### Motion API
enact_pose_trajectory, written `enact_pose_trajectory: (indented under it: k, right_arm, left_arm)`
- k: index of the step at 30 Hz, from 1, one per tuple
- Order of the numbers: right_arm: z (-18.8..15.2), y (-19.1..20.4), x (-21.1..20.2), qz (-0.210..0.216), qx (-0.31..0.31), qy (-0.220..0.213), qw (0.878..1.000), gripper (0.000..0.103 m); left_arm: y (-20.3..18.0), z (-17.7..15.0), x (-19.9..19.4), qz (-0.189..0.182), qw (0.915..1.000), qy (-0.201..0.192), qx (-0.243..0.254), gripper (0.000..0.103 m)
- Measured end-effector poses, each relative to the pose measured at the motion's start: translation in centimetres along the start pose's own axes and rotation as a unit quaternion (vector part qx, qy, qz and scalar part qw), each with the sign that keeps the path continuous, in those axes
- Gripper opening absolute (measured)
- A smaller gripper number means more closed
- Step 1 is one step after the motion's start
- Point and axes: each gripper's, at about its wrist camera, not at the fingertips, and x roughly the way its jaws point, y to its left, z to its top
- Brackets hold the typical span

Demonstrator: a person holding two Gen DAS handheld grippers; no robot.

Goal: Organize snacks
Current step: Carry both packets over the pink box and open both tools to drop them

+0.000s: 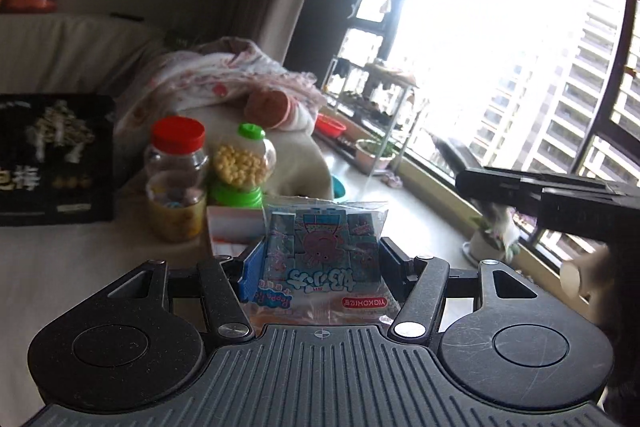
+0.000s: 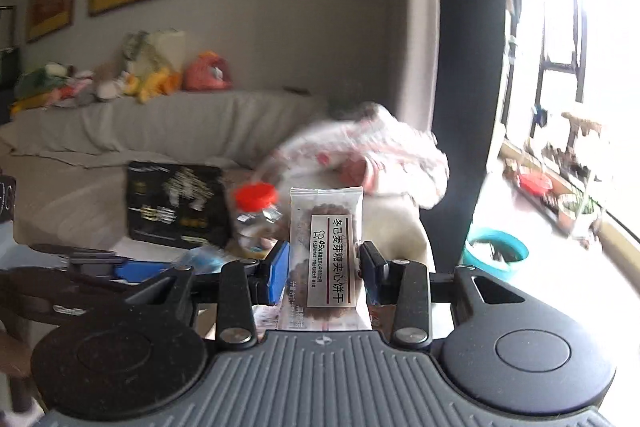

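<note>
In the left wrist view, the left gripper (image 1: 322, 259) fills the lower half of the frame, its jaws spread wide and pressed against both sides of a blue snack packet (image 1: 320, 255) with a pink cartoon print, which stands at centre frame. Just behind it, left of centre, stand a clear jar with a red lid (image 1: 176, 179) and a round green-capped candy dispenser (image 1: 242, 167) full of yellow balls, with a black gift box (image 1: 56, 159) at the far left on the pale counter (image 1: 80, 267). A crumpled pink-patterned cloth (image 1: 224, 83) lies above them, and a bright window (image 1: 500, 47) takes the upper right. In the right wrist view, the right gripper (image 2: 324, 263) has its jaws drawn fairly close, clamped on an upright biscuit packet (image 2: 326, 243) with a white label, at centre frame. The red-lidded jar and the black box appear blurred to its left.
</note>
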Motion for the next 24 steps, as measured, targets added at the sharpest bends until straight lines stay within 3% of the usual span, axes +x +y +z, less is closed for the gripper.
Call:
enact_pose_trajectory:
  k: [4,6,9,12,17,20,24]
  right_arm:
    - [-1.8,-1.8,6.5,-0.026,0.039,0.047,0.998,0.038]
    - [-3.2,-2.2,8.2,-0.027,0.058,0.066,0.996,0.039]
    - [-5.0,-3.0,9.9,-0.010,0.088,0.085,0.992,0.048]
    - [-5.7,-3.2,10.3,-0.001,0.100,0.086,0.991,0.062]
    - [-6.0,-2.8,7.8,-0.014,0.100,0.068,0.993,0.068]
    - [-7.3,-2.4,5.2,-0.021,0.101,0.066,0.993,0.072]
    - [-11.2,-0.4,2.5,-0.012,0.081,0.082,0.993,0.075]
  left_arm:
    - [0.8,0.2,6.4,0.010,0.9995,0.027,0.010,0.065]
    - [1.5,0.0,8.4,0.007,0.9992,0.040,-0.004,0.066]
    - [2.2,-0.4,9.3,0.020,0.9990,0.039,-0.001,0.065]
    - [2.8,-0.2,9.0,0.016,0.9995,0.024,-0.012,0.065]
    - [3.1,0.1,6.6,0.014,0.9996,0.011,-0.022,0.065]
    - [2.8,-2.0,3.3,0.026,0.9993,0.022,-0.015,0.065]
    - [2.3,-7.2,-1.5,0.062,0.9967,0.052,-0.003,0.065]
